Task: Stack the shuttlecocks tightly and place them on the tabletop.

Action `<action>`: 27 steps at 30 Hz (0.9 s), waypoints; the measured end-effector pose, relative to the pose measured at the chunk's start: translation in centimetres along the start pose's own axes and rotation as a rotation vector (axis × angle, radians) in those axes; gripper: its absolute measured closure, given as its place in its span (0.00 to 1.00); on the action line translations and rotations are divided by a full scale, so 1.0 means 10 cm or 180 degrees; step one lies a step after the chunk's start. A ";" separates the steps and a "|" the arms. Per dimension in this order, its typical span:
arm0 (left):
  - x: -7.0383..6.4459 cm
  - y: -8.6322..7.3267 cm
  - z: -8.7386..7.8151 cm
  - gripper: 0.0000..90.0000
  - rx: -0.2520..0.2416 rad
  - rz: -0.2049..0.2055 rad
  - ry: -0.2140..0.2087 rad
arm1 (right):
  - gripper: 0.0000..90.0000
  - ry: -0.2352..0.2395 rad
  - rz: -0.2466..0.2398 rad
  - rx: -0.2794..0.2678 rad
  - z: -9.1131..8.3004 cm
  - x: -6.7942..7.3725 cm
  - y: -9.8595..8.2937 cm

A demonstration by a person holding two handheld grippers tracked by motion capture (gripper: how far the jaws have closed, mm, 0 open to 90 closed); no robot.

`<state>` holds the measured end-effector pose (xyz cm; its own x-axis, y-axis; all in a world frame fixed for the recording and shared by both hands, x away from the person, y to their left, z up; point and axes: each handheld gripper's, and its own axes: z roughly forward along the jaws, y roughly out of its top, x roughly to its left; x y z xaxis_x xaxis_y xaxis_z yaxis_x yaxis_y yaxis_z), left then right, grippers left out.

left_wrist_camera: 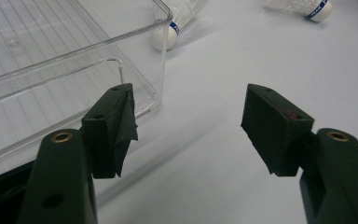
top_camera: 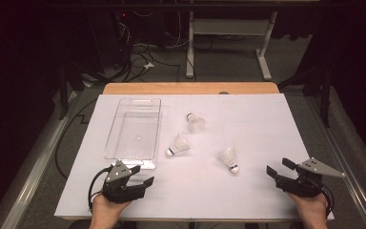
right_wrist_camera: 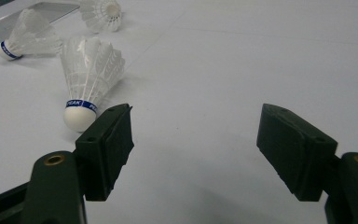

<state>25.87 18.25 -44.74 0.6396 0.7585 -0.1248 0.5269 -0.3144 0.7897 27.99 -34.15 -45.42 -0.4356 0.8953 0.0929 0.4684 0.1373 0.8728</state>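
White shuttlecock lies on the tabletop just ahead-left of my right fingers, both pairs wide open and empty; I'd swing left and close gently on its cork base, sparing feathers.

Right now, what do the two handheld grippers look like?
Both the left gripper and right gripper are black, two-jawed, with flat rectangular pads, brass-coloured rivets, a grey three-cornered plate on top and a trailing black cable. Forearms are bare, no sleeves visible.
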 end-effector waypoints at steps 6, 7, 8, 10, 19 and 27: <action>-0.03 0.02 0.03 0.39 0.0010 0.0020 -0.0011 | 0.30 0.0001 -0.0002 0.0009 0.00 0.00 0.00; -0.03 0.02 0.03 0.39 0.0018 0.0024 -0.0022 | 0.30 0.0002 -0.0004 0.0008 0.00 0.00 0.00; -0.04 0.02 0.04 0.39 0.0013 0.0019 -0.0024 | 0.30 0.0001 -0.0003 0.0009 0.00 0.00 0.00; -0.05 0.03 0.05 0.40 0.0037 0.0032 -0.0046 | 0.30 0.0002 -0.0002 0.0007 0.00 0.00 0.00; -0.12 0.08 0.11 0.39 0.0081 0.0065 -0.0108 | 0.30 0.0013 -0.0004 0.0014 0.00 0.00 0.00; -0.15 0.11 0.15 0.40 0.0050 0.0077 -0.0168 | 0.30 0.0014 -0.0014 0.0018 0.00 0.00 0.00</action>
<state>26.29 15.88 -44.61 0.6808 0.7194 -0.1376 0.5193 -0.3416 0.7834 28.00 -34.10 -45.45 -0.4410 0.8928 0.0913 0.4708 0.1435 0.8705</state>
